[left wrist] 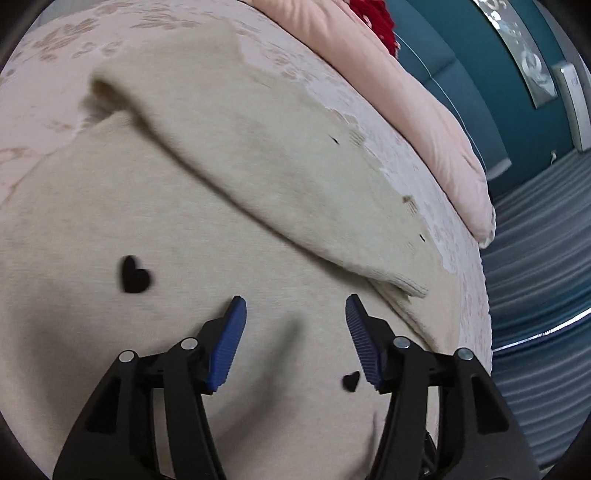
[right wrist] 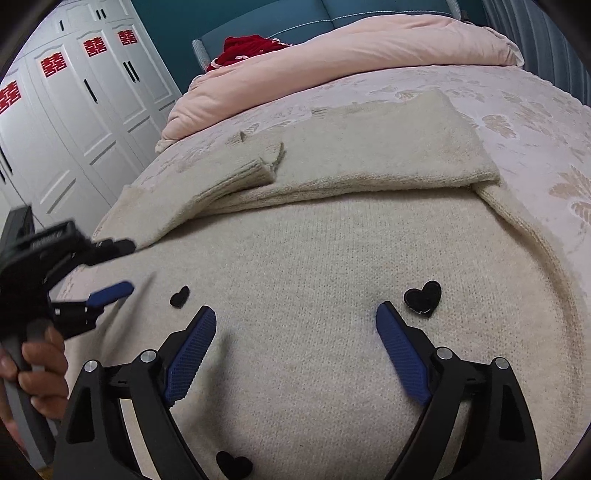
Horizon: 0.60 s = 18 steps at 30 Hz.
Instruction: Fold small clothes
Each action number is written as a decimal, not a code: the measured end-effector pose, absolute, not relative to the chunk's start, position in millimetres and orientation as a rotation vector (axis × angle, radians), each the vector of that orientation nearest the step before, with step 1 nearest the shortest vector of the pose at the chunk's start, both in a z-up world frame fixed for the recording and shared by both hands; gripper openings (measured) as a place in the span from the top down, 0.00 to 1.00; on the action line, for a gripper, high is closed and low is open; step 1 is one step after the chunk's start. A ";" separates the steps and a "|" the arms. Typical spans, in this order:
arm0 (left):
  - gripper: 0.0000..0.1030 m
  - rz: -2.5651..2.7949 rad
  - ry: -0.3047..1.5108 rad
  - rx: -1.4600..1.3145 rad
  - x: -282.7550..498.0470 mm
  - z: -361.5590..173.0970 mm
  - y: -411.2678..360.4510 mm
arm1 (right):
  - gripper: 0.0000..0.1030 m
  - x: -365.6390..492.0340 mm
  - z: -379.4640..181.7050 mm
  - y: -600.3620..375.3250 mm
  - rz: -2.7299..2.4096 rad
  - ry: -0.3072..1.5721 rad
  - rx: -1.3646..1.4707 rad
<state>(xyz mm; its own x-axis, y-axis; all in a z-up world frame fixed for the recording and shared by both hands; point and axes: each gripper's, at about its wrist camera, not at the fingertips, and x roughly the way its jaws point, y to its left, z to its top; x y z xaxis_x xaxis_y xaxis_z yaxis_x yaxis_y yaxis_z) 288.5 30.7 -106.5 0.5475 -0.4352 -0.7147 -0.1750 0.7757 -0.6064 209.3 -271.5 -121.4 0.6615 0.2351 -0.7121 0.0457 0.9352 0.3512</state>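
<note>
A patterned pale bedspread (right wrist: 517, 122) covers the bed, with leaf-like motifs woven into it. At its far end lies a rolled pink quilt (right wrist: 332, 62), and a red knitted item (right wrist: 243, 51) rests behind that, against a teal headboard (right wrist: 369, 7). White wardrobe doors (right wrist: 74, 122) with red paper emblems (right wrist: 53, 64) stand along one side. In the left wrist view, grey-blue pleated curtains (left wrist: 535, 258) hang beside the bed, and a framed picture (left wrist: 532, 62) hangs on the teal wall.

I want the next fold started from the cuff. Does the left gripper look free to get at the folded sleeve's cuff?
Probably yes. The left gripper is open and empty above the sweater, and the sleeve cuff lies uncovered just beyond its fingertips.
</note>
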 end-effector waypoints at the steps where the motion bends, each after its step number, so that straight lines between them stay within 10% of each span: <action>1: 0.47 -0.149 0.989 -0.694 285.3 -105.3 45.0 | 0.21 210.7 -111.3 -272.3 0.090 0.829 0.377; 12: 0.47 -0.147 0.950 -0.755 264.6 -112.9 113.4 | 0.30 341.4 -109.0 -237.3 0.066 0.992 0.551; 16: 0.47 -0.147 0.901 -0.882 275.4 -99.5 129.7 | 0.92 349.2 -102.8 -226.8 0.050 0.982 0.514; 18: 0.43 -0.136 0.880 -0.948 292.9 -92.9 138.4 | 0.92 354.1 -94.7 -230.2 0.063 0.979 0.534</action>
